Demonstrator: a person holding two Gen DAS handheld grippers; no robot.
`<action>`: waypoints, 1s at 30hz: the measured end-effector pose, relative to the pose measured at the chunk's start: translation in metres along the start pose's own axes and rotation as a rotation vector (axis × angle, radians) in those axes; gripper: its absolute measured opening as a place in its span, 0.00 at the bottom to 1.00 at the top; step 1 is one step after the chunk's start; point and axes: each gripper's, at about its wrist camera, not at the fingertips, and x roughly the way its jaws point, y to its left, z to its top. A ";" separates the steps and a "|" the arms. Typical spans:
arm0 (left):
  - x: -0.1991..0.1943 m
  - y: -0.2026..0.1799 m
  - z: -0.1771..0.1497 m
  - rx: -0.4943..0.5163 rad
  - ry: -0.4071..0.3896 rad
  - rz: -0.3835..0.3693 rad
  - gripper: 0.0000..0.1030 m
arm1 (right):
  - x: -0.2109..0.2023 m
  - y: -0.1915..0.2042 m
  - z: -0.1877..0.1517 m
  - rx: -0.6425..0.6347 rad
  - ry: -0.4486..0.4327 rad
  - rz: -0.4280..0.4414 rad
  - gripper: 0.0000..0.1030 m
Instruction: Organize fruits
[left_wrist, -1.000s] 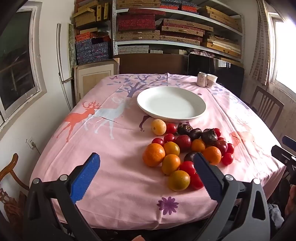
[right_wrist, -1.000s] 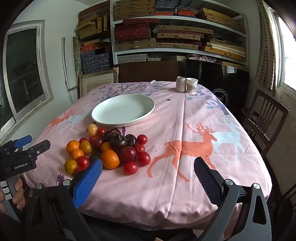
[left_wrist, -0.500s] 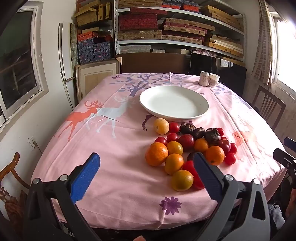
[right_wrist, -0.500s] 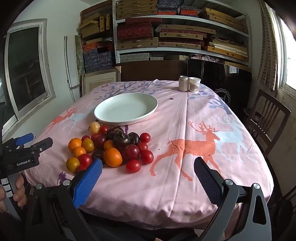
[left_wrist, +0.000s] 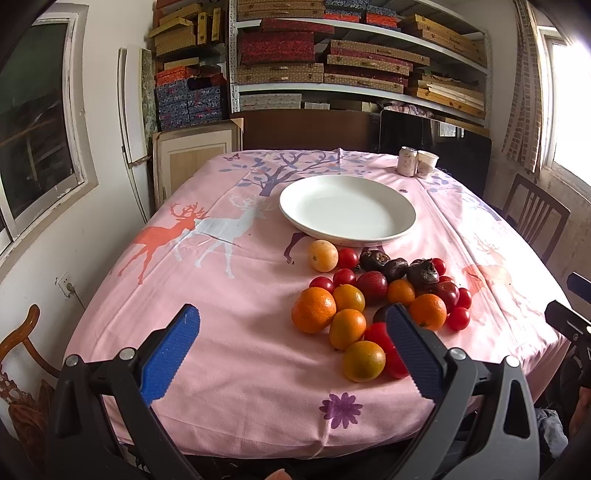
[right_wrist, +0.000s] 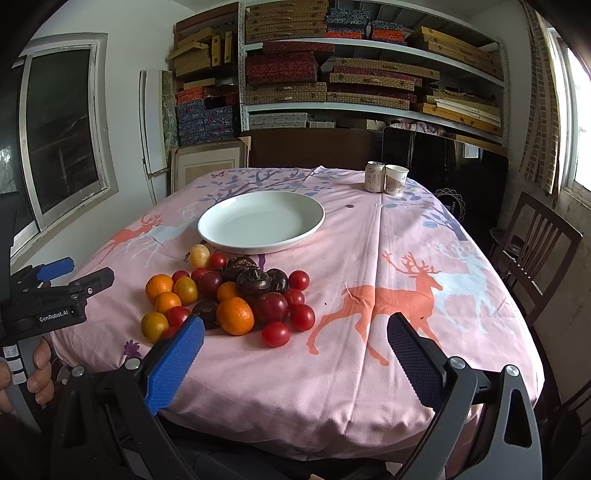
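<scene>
Left gripper: spread wide, holding nothing, hovering off the near table edge, well short of the plate.
Right gripper: spread wide too, nothing held, also on the near side of the plate and off to its right.
Plate: white, bare, mid-table on the pink cloth.
Fruit pile: heaped on the cloth just in front of the plate, none on it yet; oranges, cherry tomatoes, dark wrinkled fruit all touching.
Step in hand: probably the first reach, picking which piece to lift to the plate.
Best first pick, left: lone yellow fruit, closest to the plate rim, touching just one tomato on its right; otherwise the big orange on the pile's left flank.
Best first pick, right: loose tomato at the pile's edge farthest from the plate, clear of neighbours.
Approach: down from above, fingers straddling the widest part, closing gently; round skins likely to squirt out under a hard pinch.
Watch out: nudging a packed piece could send neighbours rolling toward the table edge away from the plate.
Dark fruit: kind hard to tell through the fisheye, maybe soft; best left for later.
Can and cup: beyond the plate, out of the way.
Placement: set down inside the rim, no dropping.
</scene>
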 end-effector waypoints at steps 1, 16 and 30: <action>0.000 0.000 0.000 0.000 0.000 0.000 0.96 | 0.000 0.001 0.000 -0.002 0.000 0.001 0.97; 0.000 0.001 0.000 -0.001 0.001 -0.002 0.96 | 0.000 0.006 -0.003 -0.019 0.004 0.009 0.97; 0.001 -0.002 -0.003 0.000 0.005 -0.003 0.96 | -0.001 0.008 -0.003 -0.025 0.001 0.009 0.97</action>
